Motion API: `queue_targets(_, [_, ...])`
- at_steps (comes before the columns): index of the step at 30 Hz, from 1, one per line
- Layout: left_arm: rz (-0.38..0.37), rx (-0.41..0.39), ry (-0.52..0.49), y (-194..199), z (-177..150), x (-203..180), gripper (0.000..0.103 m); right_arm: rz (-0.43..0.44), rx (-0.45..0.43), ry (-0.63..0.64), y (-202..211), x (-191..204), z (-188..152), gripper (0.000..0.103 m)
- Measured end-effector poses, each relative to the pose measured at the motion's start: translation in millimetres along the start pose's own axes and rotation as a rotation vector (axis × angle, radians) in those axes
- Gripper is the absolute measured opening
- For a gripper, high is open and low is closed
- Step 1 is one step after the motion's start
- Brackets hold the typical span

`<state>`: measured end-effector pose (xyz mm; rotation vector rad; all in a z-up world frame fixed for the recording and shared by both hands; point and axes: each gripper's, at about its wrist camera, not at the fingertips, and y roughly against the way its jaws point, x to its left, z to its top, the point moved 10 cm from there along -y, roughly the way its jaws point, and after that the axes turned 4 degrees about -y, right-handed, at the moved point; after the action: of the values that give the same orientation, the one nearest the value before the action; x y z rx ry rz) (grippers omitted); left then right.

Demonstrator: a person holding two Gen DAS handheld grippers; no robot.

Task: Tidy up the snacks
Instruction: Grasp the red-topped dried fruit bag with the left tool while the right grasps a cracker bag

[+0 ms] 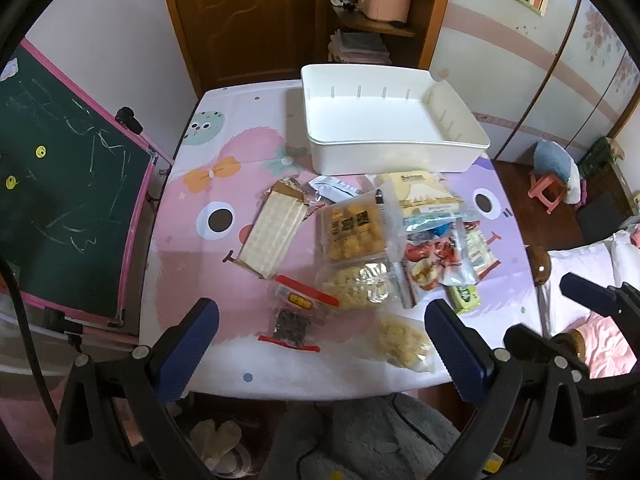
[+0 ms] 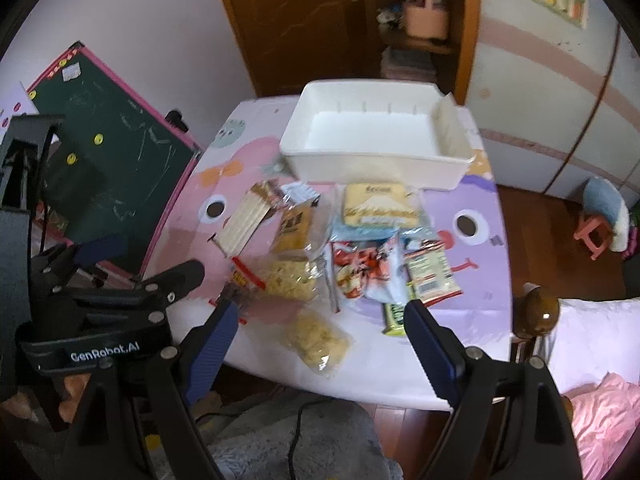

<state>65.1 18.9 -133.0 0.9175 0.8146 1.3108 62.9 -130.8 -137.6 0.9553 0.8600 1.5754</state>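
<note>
An empty white bin (image 1: 394,156) (image 2: 372,162) sits at the table's far side. In front of it lies a pile of snack packs: a long wafer pack (image 1: 272,232) (image 2: 244,220), a tray of fried bites (image 1: 352,228), a clear puffed-snack bag (image 1: 404,342) (image 2: 318,340), a red-edged dark snack bag (image 1: 294,316), a red-and-white bag (image 2: 360,272) and a small green pack (image 1: 464,298) (image 2: 394,318). My left gripper (image 1: 322,322) hovers open above the table's near edge, holding nothing. My right gripper (image 2: 320,320) is open too, over the near edge, empty.
The table wears a pink and purple cartoon cloth (image 1: 208,184). A green chalkboard (image 1: 60,184) stands to the left, a wooden door (image 1: 248,20) and shelf behind, and a bed with pink bedding (image 2: 600,400) and a round wooden post (image 2: 538,312) at the right. Grey fabric (image 2: 304,440) lies below.
</note>
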Motion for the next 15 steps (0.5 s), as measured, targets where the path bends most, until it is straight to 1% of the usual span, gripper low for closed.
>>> queue_targets(3, [0.031,0.018,-0.017,-15.8,0.3,14.0,0.103,0.009,0.060,0.007,-24.7,0.4,-6.3,0.085])
queue_targets(6, [0.055,0.072,0.006,-40.2,-8.2,36.2,0.103,-0.022,0.126,0.018,-56.4,-4.7,-18.5,0.085])
queue_targets(8, [0.048,0.117,0.022,-58.8,-17.3,50.2,0.103,-0.022,0.164,0.016,-72.6,-6.3,-27.3,0.085])
queue_targets(11, [0.020,0.197,0.018,-93.5,-36.4,65.7,0.103,-0.026,0.221,0.024,-98.8,-7.5,-40.7,0.085])
queue_targets(12, [0.013,0.219,0.014,-103.4,-43.7,69.3,0.103,-0.093,0.219,0.060,-106.7,-14.9,-43.1,0.085])
queue_targets(15, [-0.021,0.279,0.034,-131.6,-60.5,75.3,0.103,-0.066,0.278,0.059,-130.3,-12.9,-57.8,0.085])
